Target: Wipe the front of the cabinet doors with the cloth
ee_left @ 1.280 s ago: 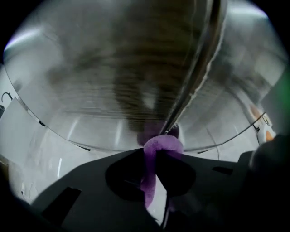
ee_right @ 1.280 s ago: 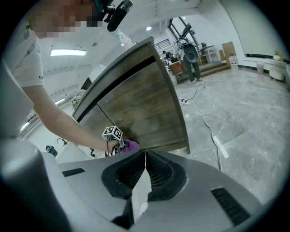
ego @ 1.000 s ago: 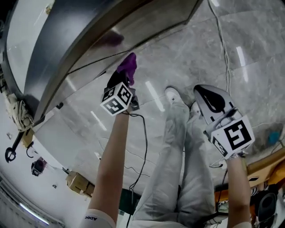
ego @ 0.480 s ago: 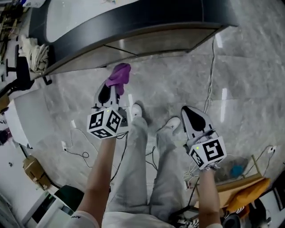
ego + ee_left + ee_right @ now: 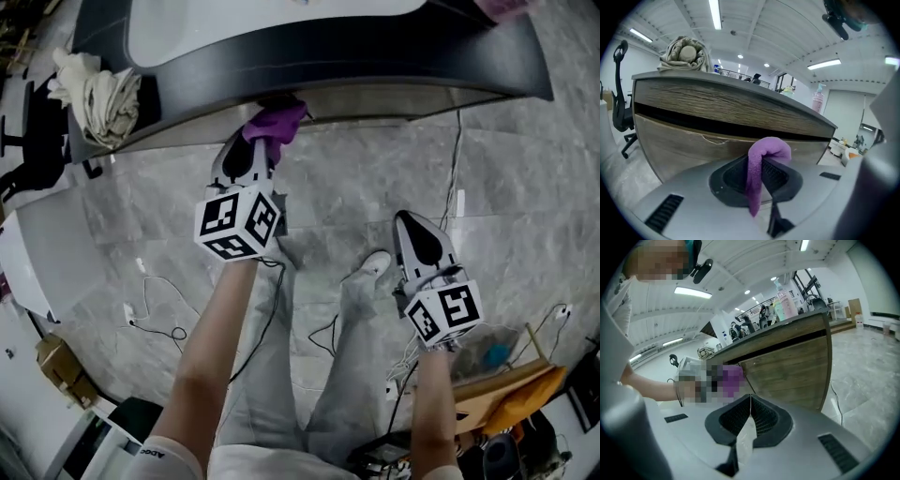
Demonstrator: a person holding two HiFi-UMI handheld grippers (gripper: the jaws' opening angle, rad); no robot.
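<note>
- Left gripper [image 5: 253, 157] [image 5: 758, 174]: held out at the end of a bare forearm [image 5: 214, 347], jaws closed on the purple cloth.
- Purple cloth [image 5: 275, 124] [image 5: 759, 168]: a narrow folded strip pinched in the seam between the left jaws. Its long axis ran along the jaws. The bunched, rounded end pointed forward at the cabinet; the thin tail hung back toward the gripper's body.
- Cloth position: in the head view the bunched end sat at the cabinet front, just beneath the countertop's overhang. Whether it touched the wood could not be told.
- Cabinet doors [image 5: 689, 140] [image 5: 792, 369]: wood-grain fronts, upright and shut, with a dark gap above them and the interior hidden. A vertical seam between two doors showed in the right gripper view.
- Countertop [image 5: 328, 58]: dark, overhanging the doors.
- Bundle of beige fabric [image 5: 98, 86] [image 5: 685, 54]: lay on the countertop toward its left end.
- Pink bottle [image 5: 817, 99] [image 5: 786, 304]: upright on the countertop toward the right end; contents not discernible.
- Right gripper [image 5: 407, 221] [image 5: 749, 401]: held low and well apart from the cabinet, over the marble floor [image 5: 375, 178]; jaws closed together with nothing between them.
- White shoe [image 5: 376, 264]: on the floor between the two grippers.
</note>
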